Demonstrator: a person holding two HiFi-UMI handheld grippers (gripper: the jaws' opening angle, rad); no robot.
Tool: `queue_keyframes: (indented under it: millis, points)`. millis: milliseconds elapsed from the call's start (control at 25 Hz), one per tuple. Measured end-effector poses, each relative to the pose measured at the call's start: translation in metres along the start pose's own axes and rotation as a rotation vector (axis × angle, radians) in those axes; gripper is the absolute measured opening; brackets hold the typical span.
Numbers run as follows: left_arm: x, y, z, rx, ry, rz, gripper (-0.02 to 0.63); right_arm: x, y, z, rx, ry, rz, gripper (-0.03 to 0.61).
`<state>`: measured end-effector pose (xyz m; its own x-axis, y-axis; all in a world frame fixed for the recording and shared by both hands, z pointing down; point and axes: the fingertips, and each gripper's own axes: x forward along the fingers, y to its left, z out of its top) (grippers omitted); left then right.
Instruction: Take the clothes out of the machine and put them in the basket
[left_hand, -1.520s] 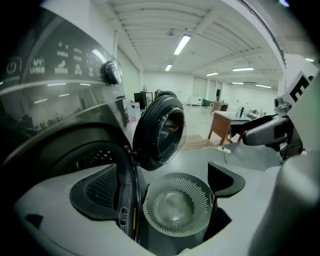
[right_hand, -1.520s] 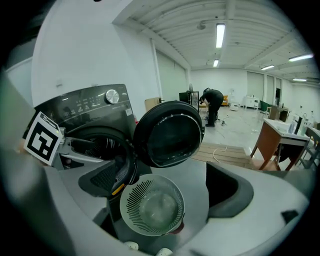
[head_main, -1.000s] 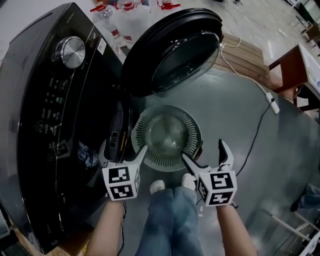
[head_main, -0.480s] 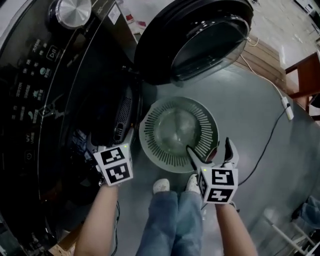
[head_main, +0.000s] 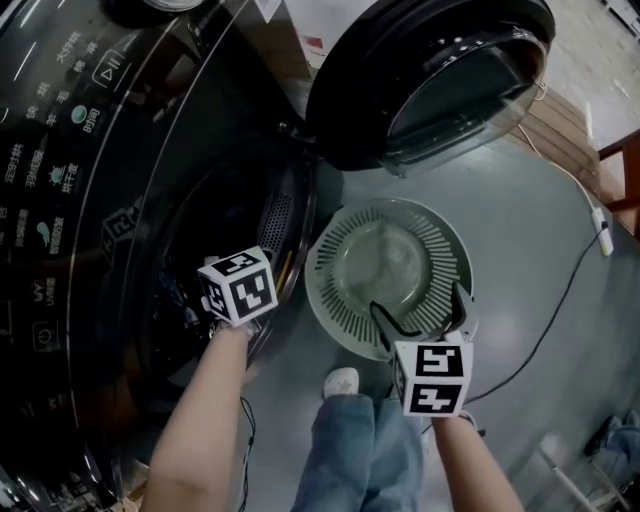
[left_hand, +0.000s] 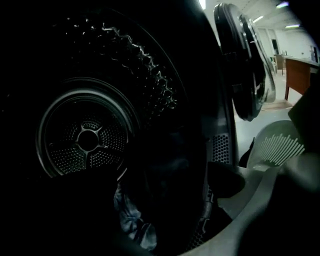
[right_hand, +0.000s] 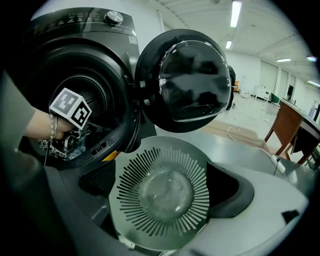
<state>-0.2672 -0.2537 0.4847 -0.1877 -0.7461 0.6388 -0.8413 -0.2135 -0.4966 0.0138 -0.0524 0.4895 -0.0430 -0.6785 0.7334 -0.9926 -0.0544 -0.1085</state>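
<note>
Looking steeply down, nearest are the person's legs in jeans (head_main: 350, 455) and one pale shoe (head_main: 342, 381) on a grey floor.

Just beyond the knees, on the right, the right gripper (head_main: 422, 312) hovers over the near rim of the basket (head_main: 445, 250). Its jaws are spread wide with nothing between them.

The basket is a round, pale green tub with slotted sides. It sits on the floor right in front of the machine (head_main: 60, 200), and it looks empty, its bare bottom showing.

To the left, the left gripper (left_hand: 160, 197) has its tip inside the machine's round opening, with the forearm crossing the rim. Its own view is very dark, but the jaws appear parted and not yet closed on anything. A bluish crumpled piece of the clothes (left_hand: 129, 220) lies low at the front of the drum (left_hand: 87, 140), just below and ahead of those jaws.

Farther off, the round door (head_main: 440, 70) stands swung open above the basket. At the far right, a cable (head_main: 560, 300) trails across the floor.

The task looks barely started. The door is open and the basket is placed, but no clothing has reached it. Every grab and transfer appears left to do.
</note>
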Motion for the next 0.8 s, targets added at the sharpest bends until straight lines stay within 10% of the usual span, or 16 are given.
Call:
queue_keyframes:
  millis: [400,800]
  points:
    - [0.058,0.015,0.003,-0.087,-0.049,0.007,0.566,0.026,0.001,-0.010,-0.016,0.030,0.027,0.563]
    - [0.112,-0.013,-0.010,0.246,0.069,-0.067,0.537,0.052,-0.007,-0.023,0.003,0.052,0.017,0.563]
